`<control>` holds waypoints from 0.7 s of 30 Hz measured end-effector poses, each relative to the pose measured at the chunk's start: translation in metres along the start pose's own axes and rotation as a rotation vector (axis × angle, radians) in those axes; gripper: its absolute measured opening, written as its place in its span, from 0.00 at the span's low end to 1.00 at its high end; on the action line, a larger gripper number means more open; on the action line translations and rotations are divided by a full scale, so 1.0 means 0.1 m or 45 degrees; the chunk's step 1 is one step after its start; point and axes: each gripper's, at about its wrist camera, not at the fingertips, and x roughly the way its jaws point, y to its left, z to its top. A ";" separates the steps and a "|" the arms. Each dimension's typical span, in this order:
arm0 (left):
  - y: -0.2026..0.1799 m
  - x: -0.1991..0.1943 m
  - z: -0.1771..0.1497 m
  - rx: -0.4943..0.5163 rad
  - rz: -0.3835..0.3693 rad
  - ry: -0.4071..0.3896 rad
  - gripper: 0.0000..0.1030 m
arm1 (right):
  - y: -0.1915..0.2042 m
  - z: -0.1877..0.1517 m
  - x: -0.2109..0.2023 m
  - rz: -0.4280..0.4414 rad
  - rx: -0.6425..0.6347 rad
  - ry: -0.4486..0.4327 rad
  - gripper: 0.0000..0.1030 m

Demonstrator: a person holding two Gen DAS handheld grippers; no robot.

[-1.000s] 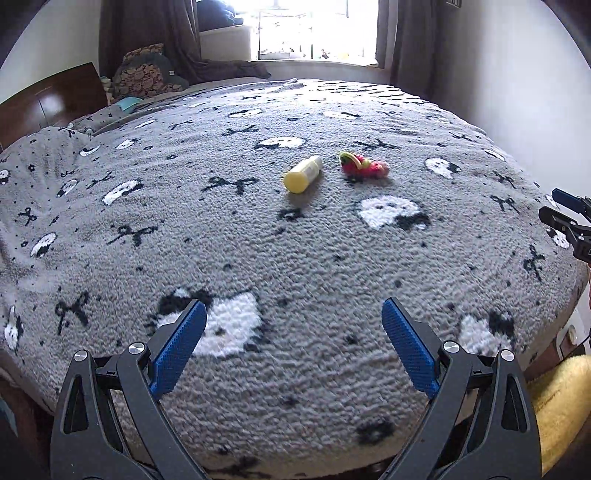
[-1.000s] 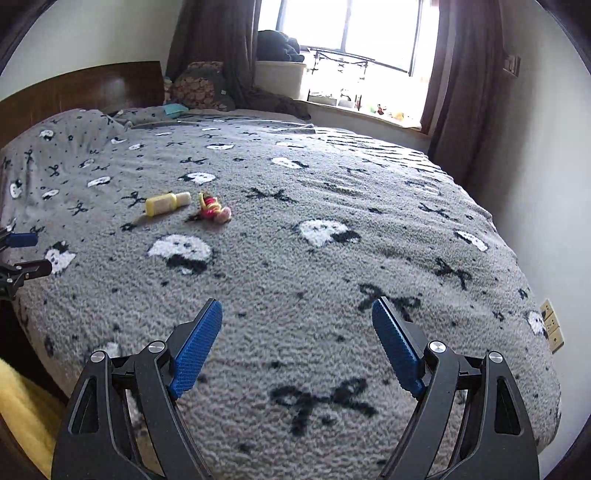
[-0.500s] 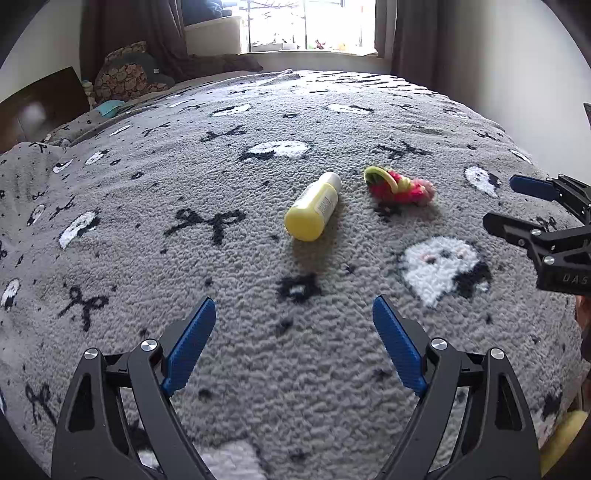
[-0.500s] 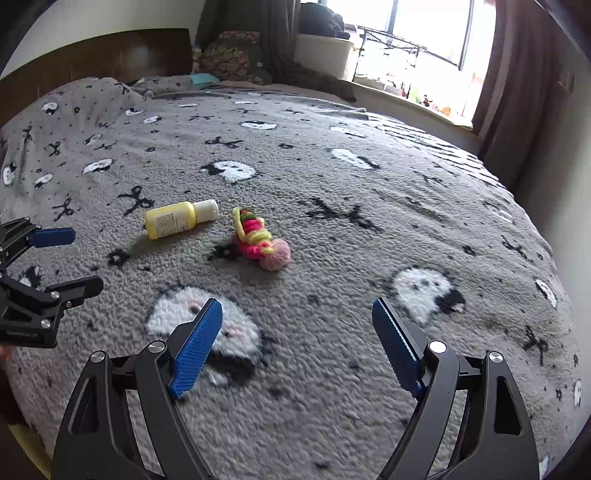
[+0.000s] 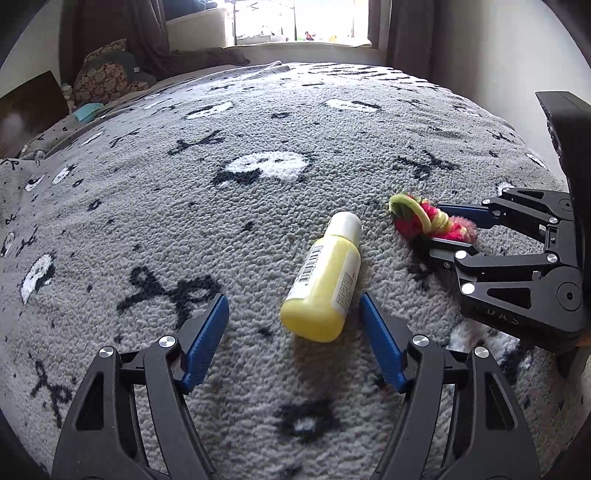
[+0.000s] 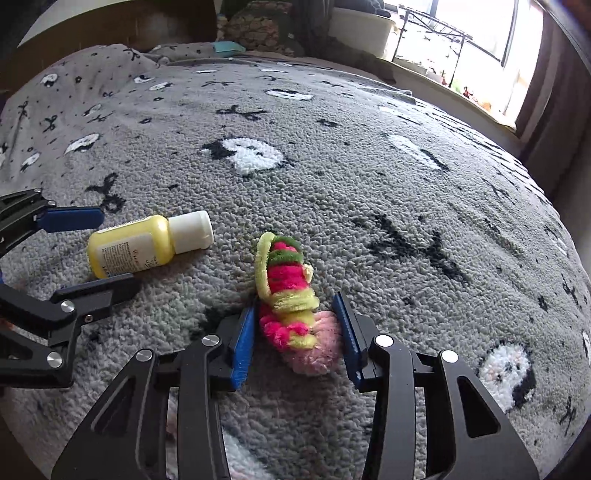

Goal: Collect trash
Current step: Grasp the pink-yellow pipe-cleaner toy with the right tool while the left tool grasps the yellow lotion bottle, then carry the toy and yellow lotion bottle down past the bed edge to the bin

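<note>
A small yellow bottle point(image 5: 321, 280) point(image 6: 129, 247) with a white cap lies on its side on the grey blanket point(image 5: 184, 221). My left gripper point(image 5: 291, 310) point(image 6: 114, 251) is closing, with the bottle's base between its blue pads; the right pad is near it, the left pad well off. Right of the bottle lies a fuzzy pink and yellow-green bundle point(image 6: 288, 295) point(image 5: 424, 221). My right gripper point(image 6: 295, 314) point(image 5: 439, 227) is closing around the bundle. Its pads stand close at both sides, not visibly squeezing.
The blanket point(image 6: 369, 184) covers a wide bed. Patterned pillows point(image 5: 107, 77) and a dark headboard point(image 6: 110, 26) are at the far left. A bright window point(image 5: 303, 22) and a metal rack point(image 6: 436, 37) stand beyond the bed, with a wall to the right.
Both grippers have come forward and down over the bed to the objects. The left jaws have narrowed around the bottle's base; the right jaws have narrowed sharply around the bundle.
</note>
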 end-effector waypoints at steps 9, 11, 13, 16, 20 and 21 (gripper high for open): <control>-0.09 0.21 0.15 0.013 -0.035 0.039 0.43 | -0.14 -0.10 -0.17 0.060 0.081 0.004 0.33; -0.11 0.18 0.15 0.005 -0.029 0.038 0.39 | -0.18 -0.15 -0.24 0.030 0.075 0.000 0.33; -0.14 0.12 0.12 0.007 -0.021 0.046 0.33 | -0.22 -0.21 -0.35 -0.027 0.060 -0.009 0.33; -0.17 -0.05 0.08 -0.002 -0.006 0.047 0.28 | -0.33 -0.31 -0.52 -0.104 0.057 -0.010 0.33; -0.25 -0.40 -0.02 0.000 -0.001 0.010 0.28 | -0.45 -0.45 -0.84 -0.150 0.085 -0.024 0.33; -0.29 -0.50 -0.04 0.006 0.004 -0.002 0.28 | -0.46 -0.48 -0.94 -0.169 0.086 -0.033 0.33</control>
